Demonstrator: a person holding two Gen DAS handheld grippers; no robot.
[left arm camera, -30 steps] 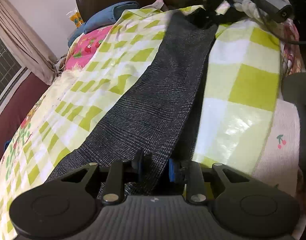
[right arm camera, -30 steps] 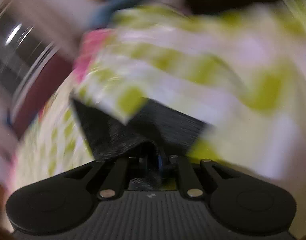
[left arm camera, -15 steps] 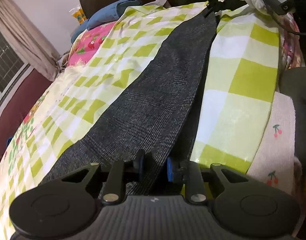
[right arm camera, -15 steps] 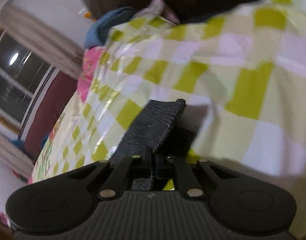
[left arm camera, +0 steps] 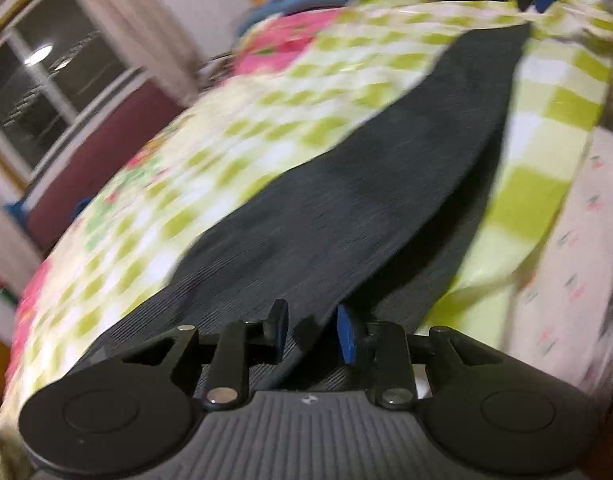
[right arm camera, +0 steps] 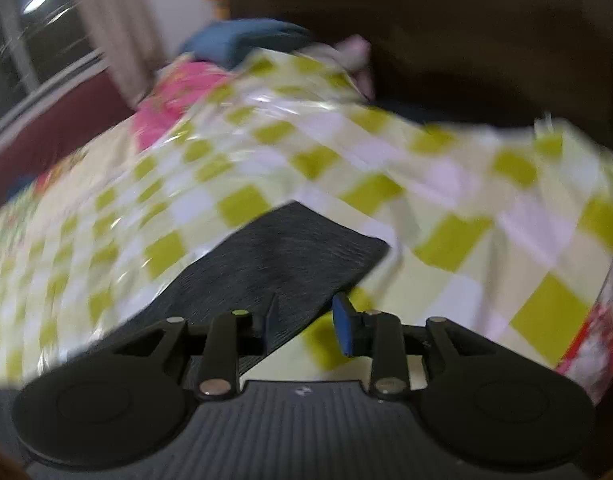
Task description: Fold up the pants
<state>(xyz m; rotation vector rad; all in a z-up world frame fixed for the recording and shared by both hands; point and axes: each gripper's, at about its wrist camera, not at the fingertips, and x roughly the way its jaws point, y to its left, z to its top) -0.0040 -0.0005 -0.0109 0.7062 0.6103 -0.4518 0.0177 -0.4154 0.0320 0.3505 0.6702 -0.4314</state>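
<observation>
My left gripper (left arm camera: 311, 330) gapes over the pants (left arm camera: 366, 188); my right gripper (right arm camera: 306, 326) gapes at their far end, on the checked sheet (right arm camera: 446, 184).

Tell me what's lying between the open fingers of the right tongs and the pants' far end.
Only the dark pants themselves: the cloth runs unbroken from the right tongs to that end, in the right wrist view.

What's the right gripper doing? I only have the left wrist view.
Observer: The right gripper is open, jaws apart, gripping nothing.
Operator: Where's the hem?
Observer: The pants end in a straight hem lying flat on the checked sheet, just ahead of the gripper.
Operator: Lined up for a grab?
Observer: Partly. The fabric's side edge runs under the left-hand finger; under the other finger only bare sheet shows.
</observation>
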